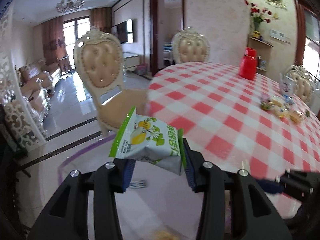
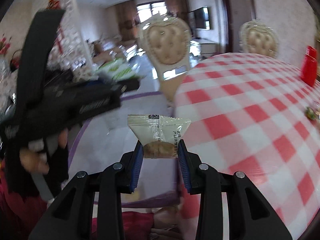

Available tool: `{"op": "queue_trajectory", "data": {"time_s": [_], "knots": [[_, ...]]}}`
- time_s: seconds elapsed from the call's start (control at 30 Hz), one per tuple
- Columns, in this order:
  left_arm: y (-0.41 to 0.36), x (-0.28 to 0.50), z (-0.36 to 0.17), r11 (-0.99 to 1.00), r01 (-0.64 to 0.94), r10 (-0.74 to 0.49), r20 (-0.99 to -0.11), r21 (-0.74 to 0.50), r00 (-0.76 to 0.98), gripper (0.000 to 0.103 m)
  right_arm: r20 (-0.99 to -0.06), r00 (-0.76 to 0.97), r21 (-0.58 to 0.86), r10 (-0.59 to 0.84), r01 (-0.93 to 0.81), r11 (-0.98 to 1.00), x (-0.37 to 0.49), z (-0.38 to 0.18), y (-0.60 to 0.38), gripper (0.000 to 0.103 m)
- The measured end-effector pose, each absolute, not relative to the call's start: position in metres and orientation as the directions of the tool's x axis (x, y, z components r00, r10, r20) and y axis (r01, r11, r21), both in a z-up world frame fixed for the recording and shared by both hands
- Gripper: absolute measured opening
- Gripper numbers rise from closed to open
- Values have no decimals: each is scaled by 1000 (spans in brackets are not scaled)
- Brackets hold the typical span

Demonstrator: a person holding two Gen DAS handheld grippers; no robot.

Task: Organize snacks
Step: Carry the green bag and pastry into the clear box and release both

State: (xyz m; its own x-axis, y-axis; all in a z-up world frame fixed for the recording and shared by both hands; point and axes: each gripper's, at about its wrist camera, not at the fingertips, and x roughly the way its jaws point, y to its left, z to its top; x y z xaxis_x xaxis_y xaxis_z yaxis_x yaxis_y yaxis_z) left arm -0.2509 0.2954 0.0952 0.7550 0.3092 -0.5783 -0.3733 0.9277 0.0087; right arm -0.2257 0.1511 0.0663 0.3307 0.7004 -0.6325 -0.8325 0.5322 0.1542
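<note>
My left gripper (image 1: 156,152) is shut on a green-and-white snack packet (image 1: 146,138) with a lemon picture, pinched between the blue pads and tilted up to the left. My right gripper (image 2: 160,146) is shut on a pale see-through packet (image 2: 160,128) with a brown biscuit inside, held upright. Both grippers hang over a translucent box with a purple rim (image 2: 78,138), just off the left edge of the checked table (image 2: 250,104). In the right wrist view, the left gripper's black body (image 2: 80,100) is blurred at left, with a hand (image 2: 36,160) on its grip.
Several loose snacks (image 1: 280,108) lie on the red-and-white cloth at far right, with a red flask (image 1: 248,64) behind them. Cream upholstered chairs (image 1: 98,66) (image 1: 191,46) stand around the table. A small blue-and-white packet (image 1: 138,185) lies in the box.
</note>
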Motion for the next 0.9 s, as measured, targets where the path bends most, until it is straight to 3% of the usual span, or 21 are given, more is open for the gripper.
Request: {"op": "queue_trajectory", "data": {"time_s": [0.1,0.17,0.2,0.23,0.33,0.5,0.77,0.9], "knots": [[312,-253,94,912,-411,340,-590,16,732,48,-643,270,172,717,-861,478,-235,60,165,37],[318,-254,94,897,-442,367,-595,22,715,60,-638,239,193,732,-871,453,-236,58,166,50],[322,-257,96,876,-483,403,-578,18,710,81,-633,232,198,739,-874,444,-237,59,165,65],[323,-262,100,861,-508,427,-561,13,709,90,-613,249,196,750,-871,450,-238,63,160,74],[316,-267,110,839,-544,474,-516,17,714,98,-577,302,200,759,-848,490,-228,73,139,74],[275,-252,119,887,-462,393,-496,-18,774,101,-546,430,214,719,-758,616,-195,81,79,74],[124,-149,94,989,5,-92,-587,-148,805,101,-539,674,306,505,-402,863,-130,75,-91,79],[58,-87,78,979,104,-191,-609,-176,770,101,-550,741,335,384,-225,915,-110,63,-175,82]]}}
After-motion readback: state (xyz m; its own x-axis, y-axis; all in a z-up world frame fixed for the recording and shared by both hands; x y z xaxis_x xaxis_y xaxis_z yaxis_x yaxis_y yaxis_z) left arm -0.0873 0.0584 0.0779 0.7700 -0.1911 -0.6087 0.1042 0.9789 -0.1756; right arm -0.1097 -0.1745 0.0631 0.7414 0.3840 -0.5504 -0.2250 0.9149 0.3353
